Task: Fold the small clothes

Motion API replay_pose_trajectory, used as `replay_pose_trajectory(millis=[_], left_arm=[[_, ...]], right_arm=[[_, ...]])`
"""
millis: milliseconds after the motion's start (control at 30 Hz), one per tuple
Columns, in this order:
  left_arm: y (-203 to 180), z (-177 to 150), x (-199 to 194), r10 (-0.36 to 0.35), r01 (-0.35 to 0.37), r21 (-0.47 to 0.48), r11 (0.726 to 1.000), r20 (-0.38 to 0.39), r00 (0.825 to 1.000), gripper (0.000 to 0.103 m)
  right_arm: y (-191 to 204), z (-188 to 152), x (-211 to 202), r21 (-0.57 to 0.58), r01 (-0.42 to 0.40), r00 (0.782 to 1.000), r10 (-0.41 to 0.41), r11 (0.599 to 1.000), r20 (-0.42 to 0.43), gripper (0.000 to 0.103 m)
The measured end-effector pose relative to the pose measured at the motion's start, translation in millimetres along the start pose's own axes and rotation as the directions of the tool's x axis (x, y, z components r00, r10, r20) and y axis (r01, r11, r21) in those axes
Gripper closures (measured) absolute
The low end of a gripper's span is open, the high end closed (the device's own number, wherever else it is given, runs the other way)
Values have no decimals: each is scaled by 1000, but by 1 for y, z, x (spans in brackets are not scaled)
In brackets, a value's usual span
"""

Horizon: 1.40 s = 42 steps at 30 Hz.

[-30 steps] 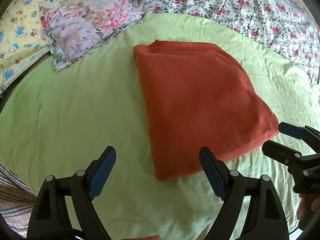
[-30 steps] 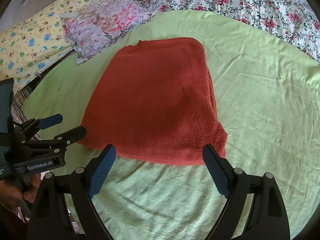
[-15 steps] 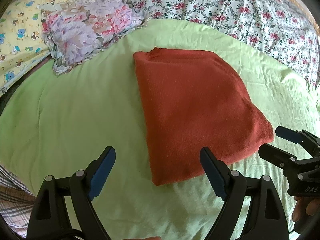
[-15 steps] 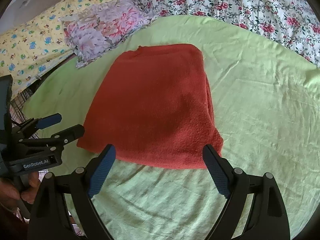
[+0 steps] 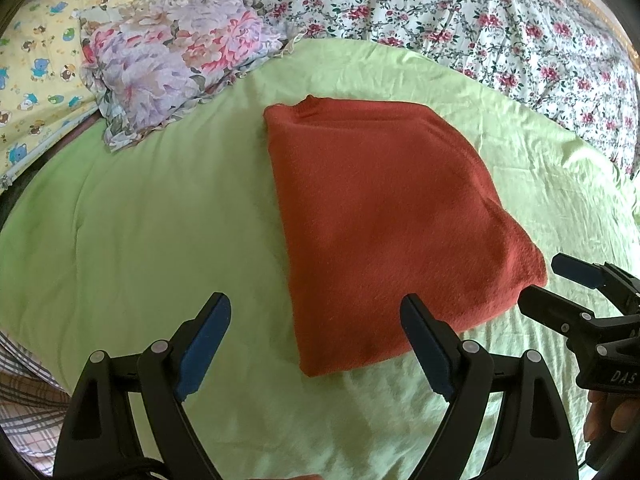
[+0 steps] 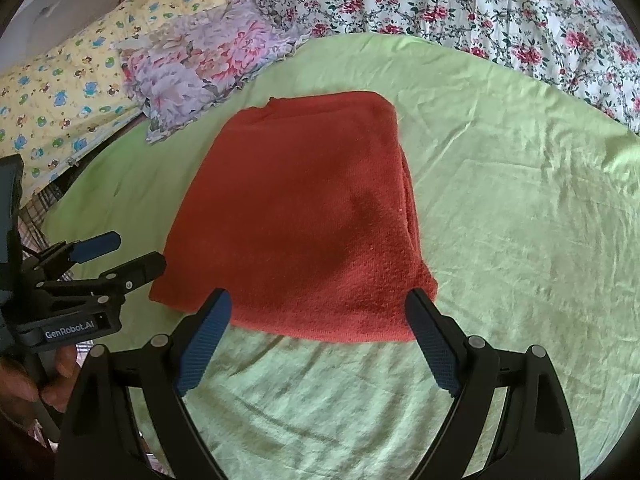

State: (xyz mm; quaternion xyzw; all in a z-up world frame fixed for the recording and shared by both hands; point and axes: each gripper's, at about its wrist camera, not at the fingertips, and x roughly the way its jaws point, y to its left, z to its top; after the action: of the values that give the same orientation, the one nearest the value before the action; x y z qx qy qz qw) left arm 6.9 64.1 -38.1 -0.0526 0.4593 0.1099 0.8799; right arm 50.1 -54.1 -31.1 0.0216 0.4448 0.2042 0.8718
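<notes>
Left wrist view: a rust-red knitted garment (image 5: 384,236) is seen lying flat on a lime-green bed sheet (image 5: 140,220), already doubled into a compact, roughly rectangular packet with stacked layers showing along its right edge in the right wrist view (image 6: 304,224). No sleeve or loose flap is seen sticking out, so the folding of this piece is judged to be finished or nearly so; at most one further halving, or a lift onto a pile, appears to be left. No other unfolded small clothes are shown on the sheet, so how much of the whole task remains cannot be told.

The left claw (image 5: 316,340) is held wide open just before the near left corner of the garment, with nothing gripped between its blue pads. The right claw (image 6: 318,338) is likewise spread wide and empty, poised over the near edge of the garment without clear contact. Each claw is also caught at the edge of the other's view, held by a hand (image 6: 24,384).

Beyond the sheet, a lilac floral pillow (image 5: 168,56) is seen, beside a yellow cartoon-print cloth (image 5: 36,72) and a white rose-patterned bedspread (image 5: 480,28).
</notes>
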Motion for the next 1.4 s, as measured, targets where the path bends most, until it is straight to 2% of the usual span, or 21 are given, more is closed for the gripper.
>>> replay_pose_trajectory(millis=[1400], left_arm=[[-4, 5, 7, -8, 8, 2, 1000, -7, 1000, 15]], right_arm=[[4, 8, 7, -2, -8, 1000, 8, 1000, -6, 14]])
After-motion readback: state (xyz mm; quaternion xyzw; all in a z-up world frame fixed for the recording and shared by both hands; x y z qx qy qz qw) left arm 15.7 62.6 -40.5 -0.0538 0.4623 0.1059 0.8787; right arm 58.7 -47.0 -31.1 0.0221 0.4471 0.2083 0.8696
